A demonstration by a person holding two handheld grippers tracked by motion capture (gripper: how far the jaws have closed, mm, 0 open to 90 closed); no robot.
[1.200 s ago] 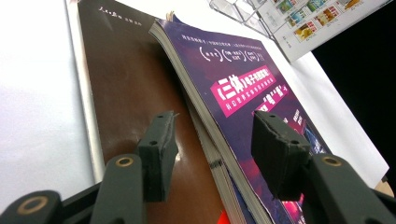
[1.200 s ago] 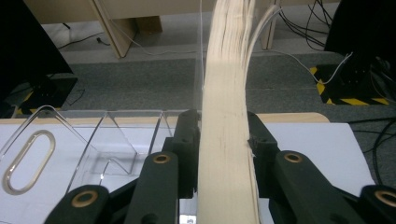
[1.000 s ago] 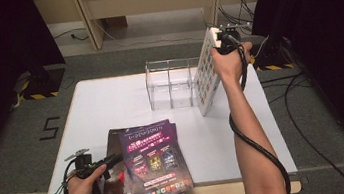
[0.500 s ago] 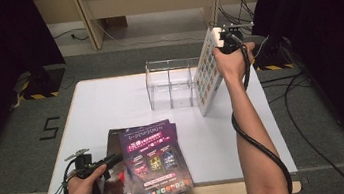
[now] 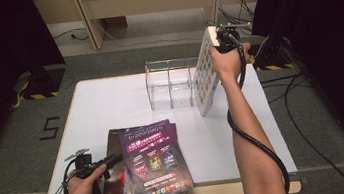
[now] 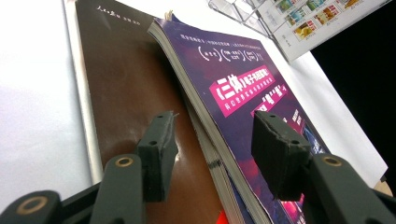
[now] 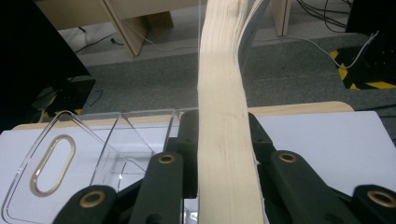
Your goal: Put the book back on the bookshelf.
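Table (image 5: 110, 100): white top with a wooden front edge, standing on grey floor.
Rack (image 5: 170, 83): clear plastic, divided into compartments, upright at the far middle of the table. In the right gripper view its side wall has an oval cut-out (image 7: 51, 163).
Right gripper (image 5: 221, 45): raised over the far right of the table, just right of the rack. Jaws clamped tight on the top edge of a book.
Book (image 5: 206, 75): held upright and tilted, lower edge resting on the table beside the rack's right end. Cover is white with rows of small coloured pictures. In the right gripper view the cream page edge (image 7: 224, 140) runs straight up between the two black jaws, pads pressed on both sides.
Left gripper (image 5: 110, 160): low at the near left of the table, held in the left hand (image 5: 83, 182). Jaws apart, gripping nothing.
Stack (image 5: 143, 164): several magazines lying flat at the near middle of the table, overhanging the front edge.
Purple magazine (image 6: 243, 88): top of the stack, pink title band. In the left gripper view its spine edge lies between the spread jaws.
Brown magazine (image 6: 126, 79): under the purple one, offset toward the left; one jaw sits over its cover.
Cables (image 5: 256, 141): the black right cable loops along the right forearm.
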